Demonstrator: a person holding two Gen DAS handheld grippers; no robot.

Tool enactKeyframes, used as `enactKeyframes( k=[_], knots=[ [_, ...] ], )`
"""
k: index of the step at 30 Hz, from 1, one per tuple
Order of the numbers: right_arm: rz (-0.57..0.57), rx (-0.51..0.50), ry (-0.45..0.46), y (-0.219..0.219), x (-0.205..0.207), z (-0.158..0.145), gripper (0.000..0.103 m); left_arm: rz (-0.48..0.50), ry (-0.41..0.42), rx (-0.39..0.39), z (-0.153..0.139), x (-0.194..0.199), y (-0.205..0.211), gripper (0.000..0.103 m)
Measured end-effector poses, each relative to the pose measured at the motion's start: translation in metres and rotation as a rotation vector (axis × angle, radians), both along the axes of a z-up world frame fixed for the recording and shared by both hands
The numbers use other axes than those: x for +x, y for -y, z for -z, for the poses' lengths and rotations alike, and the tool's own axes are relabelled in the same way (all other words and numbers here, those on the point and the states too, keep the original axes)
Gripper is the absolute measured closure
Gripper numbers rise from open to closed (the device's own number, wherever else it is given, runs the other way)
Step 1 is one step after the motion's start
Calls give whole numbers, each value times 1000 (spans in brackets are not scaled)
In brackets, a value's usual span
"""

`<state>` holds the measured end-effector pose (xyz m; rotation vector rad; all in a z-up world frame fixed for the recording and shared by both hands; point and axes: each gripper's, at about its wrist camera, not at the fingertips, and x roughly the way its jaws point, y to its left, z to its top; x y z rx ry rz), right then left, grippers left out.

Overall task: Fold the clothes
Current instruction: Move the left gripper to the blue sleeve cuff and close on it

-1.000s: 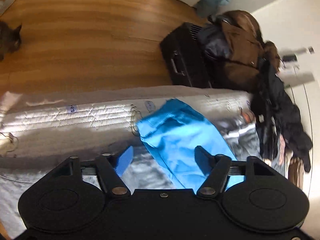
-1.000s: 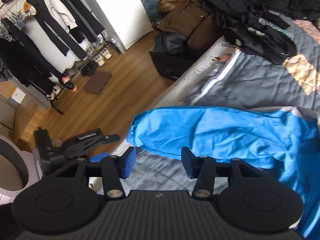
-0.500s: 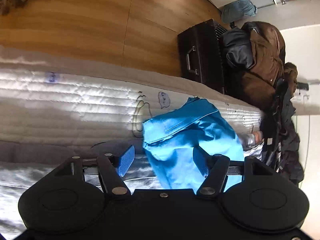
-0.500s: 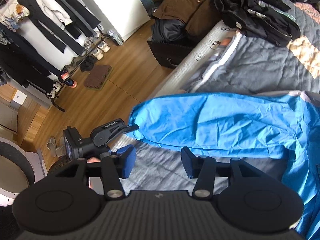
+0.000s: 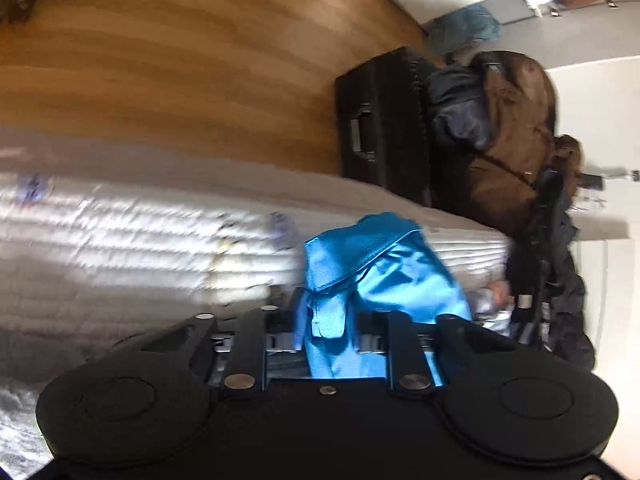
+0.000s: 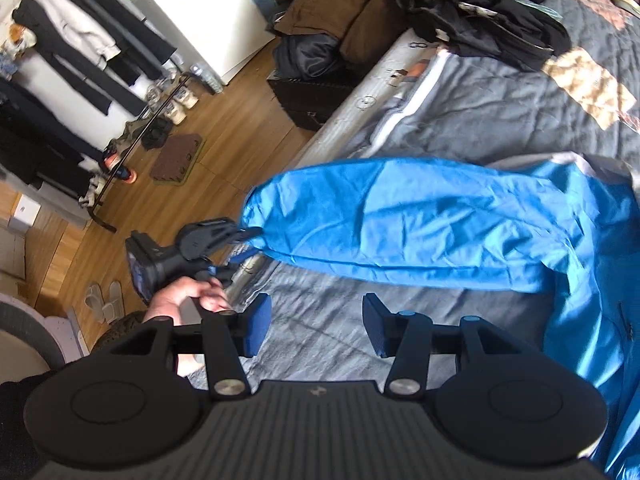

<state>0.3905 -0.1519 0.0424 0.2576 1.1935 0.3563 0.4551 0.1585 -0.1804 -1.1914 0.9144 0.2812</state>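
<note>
Lowered since a second ago, my left gripper (image 5: 326, 320) is closing on the cuff of the bright blue crinkled jacket (image 6: 420, 224), sleeve stretched across the grey rumpled bedspread (image 6: 500, 120) beside a wooden plank floor (image 5: 180, 60). My right gripper (image 6: 316, 330) hangs open, empty, over the bedspread.
</note>
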Motion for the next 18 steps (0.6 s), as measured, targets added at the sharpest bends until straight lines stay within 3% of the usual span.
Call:
enactKeyframes(
  k=[4,8,13,18],
  knots=[
    [52,5,-7,14,-10,-1,54,56,38,24,-10,0,-3,82],
    [93,11,-6,23,-18,-2,54,37,-17,4,6,-10,4,67],
    [93,12,23,27,-18,-8,54,62,-2,-13,9,-16,15,50],
    [102,50,74,23,-14,-15,54,46,8,2,10,-5,17,48]
  ],
)
